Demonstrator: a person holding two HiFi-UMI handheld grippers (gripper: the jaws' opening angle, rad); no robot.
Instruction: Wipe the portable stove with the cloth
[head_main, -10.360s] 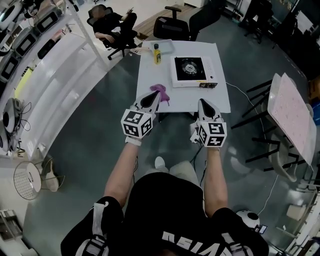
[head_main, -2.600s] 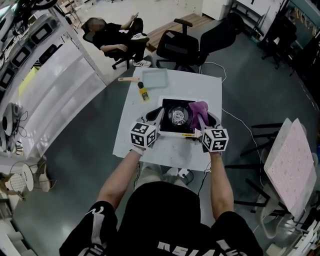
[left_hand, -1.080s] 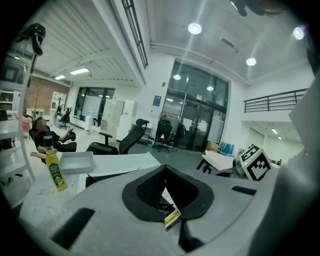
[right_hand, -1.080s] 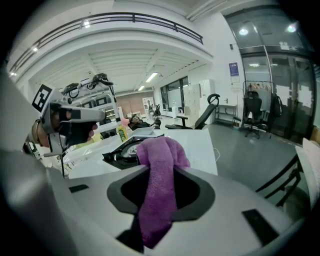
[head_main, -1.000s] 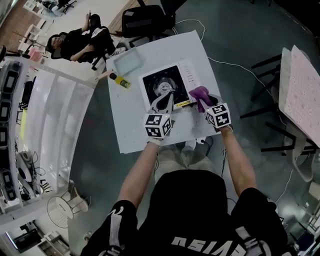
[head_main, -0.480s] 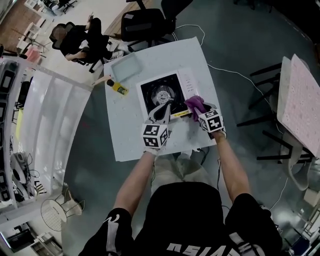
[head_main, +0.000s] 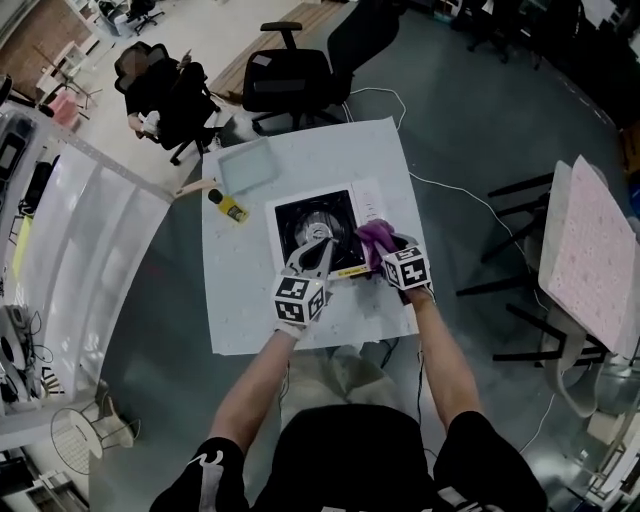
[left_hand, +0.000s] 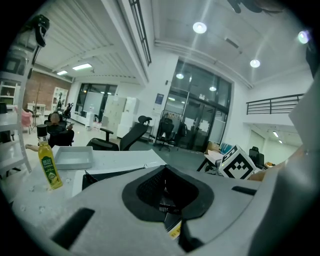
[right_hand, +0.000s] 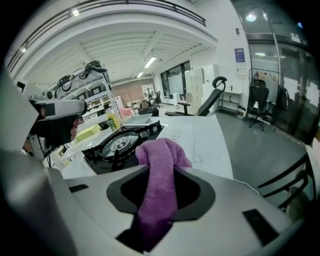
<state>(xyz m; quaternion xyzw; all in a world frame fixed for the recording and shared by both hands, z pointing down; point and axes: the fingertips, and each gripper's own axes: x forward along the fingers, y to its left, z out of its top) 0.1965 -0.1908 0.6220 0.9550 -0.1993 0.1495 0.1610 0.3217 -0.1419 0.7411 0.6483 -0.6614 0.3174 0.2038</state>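
The portable stove (head_main: 312, 222), white with a black top and round burner, sits mid-table. A purple cloth (head_main: 374, 238) hangs bunched at the stove's near right corner, over its white control strip. My right gripper (head_main: 390, 255) is shut on it. In the right gripper view the cloth (right_hand: 160, 165) stands up between the jaws, with the stove (right_hand: 120, 142) just beyond. My left gripper (head_main: 318, 252) hovers over the stove's near edge with its jaws together and nothing in them. In the left gripper view the stove's (left_hand: 107, 175) black top lies past the jaws.
A yellow oil bottle (head_main: 228, 205) and a shallow pale tray (head_main: 246, 165) stand on the white table (head_main: 240, 290) left of and behind the stove. Office chairs (head_main: 290, 85) and a seated person (head_main: 160, 85) are beyond the table. A pink-topped table (head_main: 590, 250) stands to the right.
My right gripper has carried the cloth down and in from beside the stove to its near right corner. My left gripper has sunk slightly toward the stove's near edge.
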